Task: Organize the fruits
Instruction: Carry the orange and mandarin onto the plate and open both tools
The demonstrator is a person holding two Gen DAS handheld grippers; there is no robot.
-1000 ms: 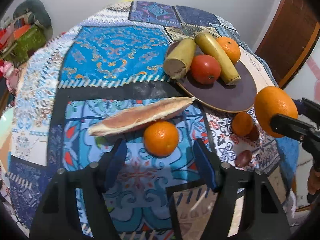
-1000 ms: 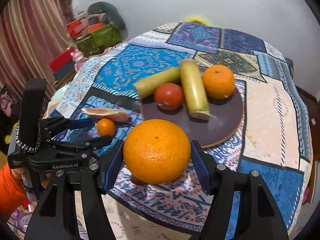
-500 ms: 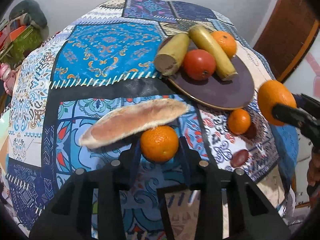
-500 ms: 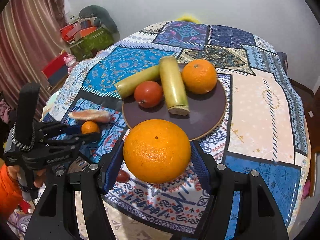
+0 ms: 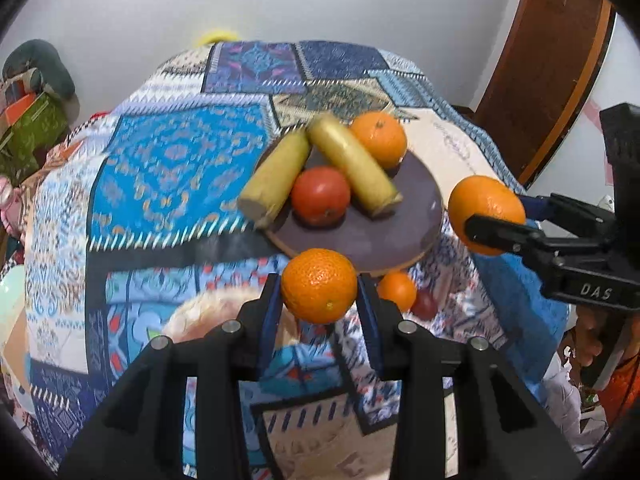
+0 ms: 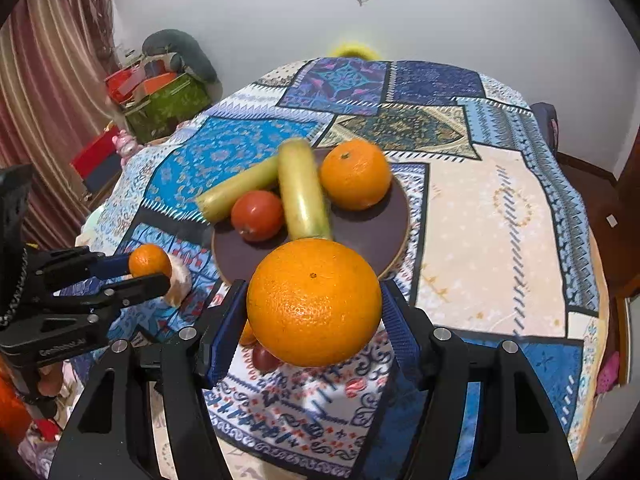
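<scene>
left tool (image 5: pixel 319 304): I've got it clamped on a mandarin (image 5: pixel 319 285), lifted off the desk, just short of the plate's near rim
right tool (image 6: pixel 313 322): gripping a big orange (image 6: pixel 314 302), held in the air near the plate's front edge
plate (image 5: pixel 376 246): dark, round, on the quilted desk cloth (image 5: pixel 176 160); I see two yellow-green stalks (image 5: pixel 352 164), a tomato (image 5: pixel 320 195) between their near ends, an orange (image 5: pixel 379 139) at the back
loose on desk: small orange (image 5: pixel 397 290) and a dark red fruit (image 5: pixel 425 304) side by side, just below the plate rim, near my right tool
pale wedge (image 5: pixel 224 312): lying on the cloth behind my left tool's fingers, mostly hidden, blurred
room: boxes (image 6: pixel 160 100) on the floor at left, curtain (image 6: pixel 44 92), door (image 5: pixel 560 64) at right
</scene>
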